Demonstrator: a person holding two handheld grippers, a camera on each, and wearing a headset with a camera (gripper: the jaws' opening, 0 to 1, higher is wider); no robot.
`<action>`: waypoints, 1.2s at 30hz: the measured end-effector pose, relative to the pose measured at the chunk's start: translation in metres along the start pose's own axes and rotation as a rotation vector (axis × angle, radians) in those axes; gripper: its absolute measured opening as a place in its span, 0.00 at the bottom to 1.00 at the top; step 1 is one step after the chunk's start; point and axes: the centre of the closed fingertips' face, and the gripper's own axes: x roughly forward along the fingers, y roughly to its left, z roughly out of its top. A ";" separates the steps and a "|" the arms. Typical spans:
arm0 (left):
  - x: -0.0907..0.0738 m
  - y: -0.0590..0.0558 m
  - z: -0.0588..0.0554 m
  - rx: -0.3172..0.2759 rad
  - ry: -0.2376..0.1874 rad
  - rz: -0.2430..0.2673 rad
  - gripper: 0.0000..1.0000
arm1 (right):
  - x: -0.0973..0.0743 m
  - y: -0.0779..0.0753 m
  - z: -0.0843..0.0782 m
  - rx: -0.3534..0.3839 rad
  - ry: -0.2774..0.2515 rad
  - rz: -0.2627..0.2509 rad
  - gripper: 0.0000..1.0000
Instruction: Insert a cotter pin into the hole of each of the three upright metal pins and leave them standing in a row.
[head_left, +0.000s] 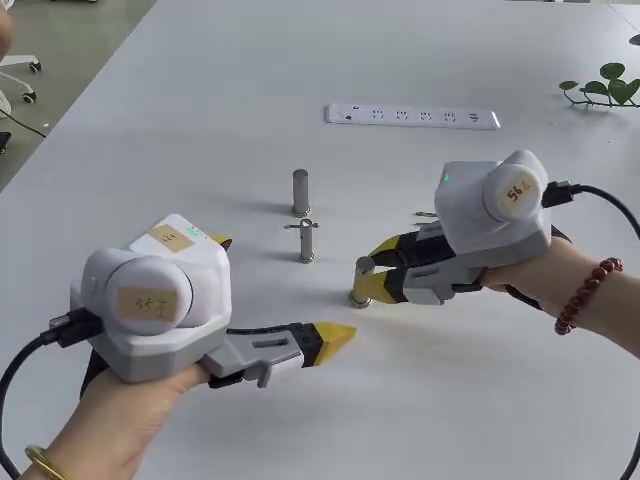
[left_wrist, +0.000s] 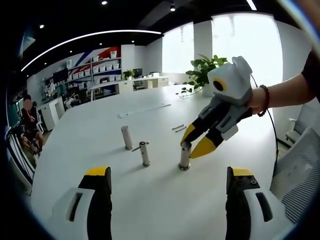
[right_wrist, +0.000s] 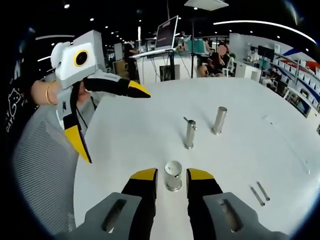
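Three metal pins upright in a slanting row on the white bench. Far pin bare. Middle pin carrying a cotter pin through its top hole. Near pin between the jaws of the right hand-held gripper, drawn in close on either side; actual contact cannot be told. Left hand-held gripper spread wide, short of the row. Two spare cotter pins loose on the bench near the right hand-held gripper; power strip farther back.

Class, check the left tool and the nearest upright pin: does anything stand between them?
Nothing visible does. Only bare table lies between the open left tool and the nearest pin. The right tool straddles that pin from the far side, not across the path.
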 end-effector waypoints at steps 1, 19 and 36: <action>0.000 0.000 0.000 0.000 -0.001 0.001 0.96 | -0.002 -0.002 0.001 0.000 0.001 -0.001 0.19; -0.001 0.001 0.002 -0.004 -0.010 0.015 0.94 | -0.042 -0.031 -0.003 0.027 0.030 -0.025 0.18; 0.003 0.005 0.000 -0.008 -0.006 0.015 0.93 | -0.050 -0.085 -0.037 -0.037 0.211 -0.069 0.17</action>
